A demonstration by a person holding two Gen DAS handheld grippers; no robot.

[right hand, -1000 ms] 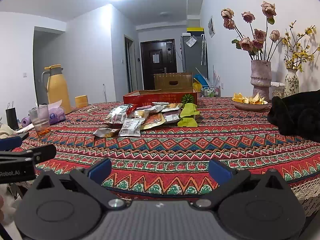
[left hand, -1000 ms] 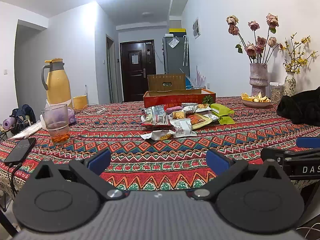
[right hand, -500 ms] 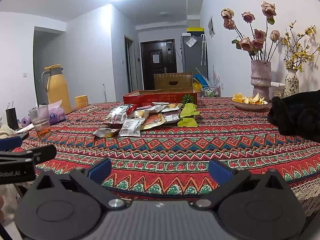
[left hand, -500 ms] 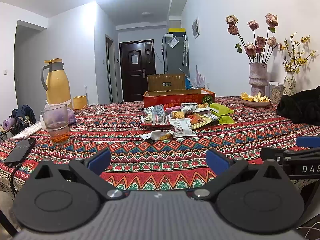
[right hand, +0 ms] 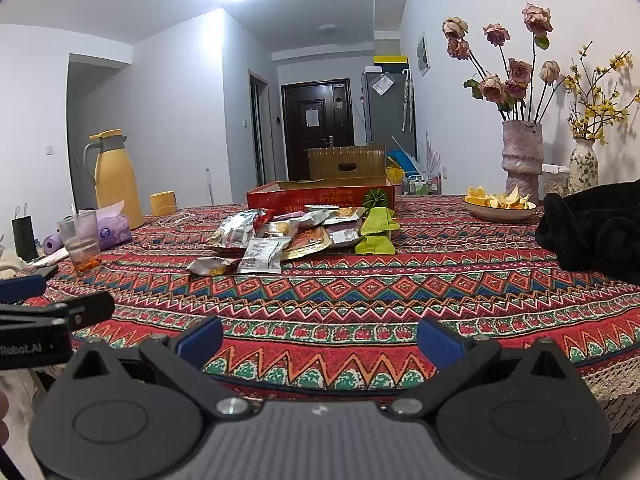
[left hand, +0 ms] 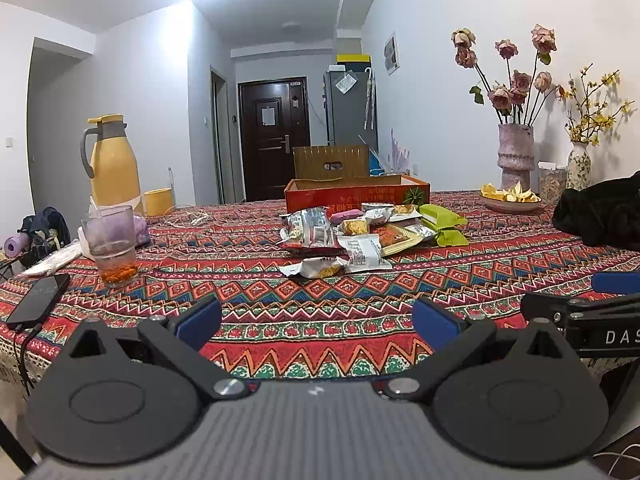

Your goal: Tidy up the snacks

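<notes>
Patterned tablecloth (left hand: 260, 248) holds the snacks (left hand: 360, 236) mid-table before a red box (left hand: 356, 196); left gripper (left hand: 316, 320) and right gripper (right hand: 320, 338) gape empty. Packets look light, crinkly, slippery: pinch a sealed edge

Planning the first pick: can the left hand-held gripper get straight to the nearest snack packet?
Probably yes: the left hand-held gripper is open, and only bare tablecloth lies before the packet; the glass stands well aside.

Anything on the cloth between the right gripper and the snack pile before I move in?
No: in the right wrist view only bare patterned tablecloth lies between the open right gripper and the snack pile.
</notes>
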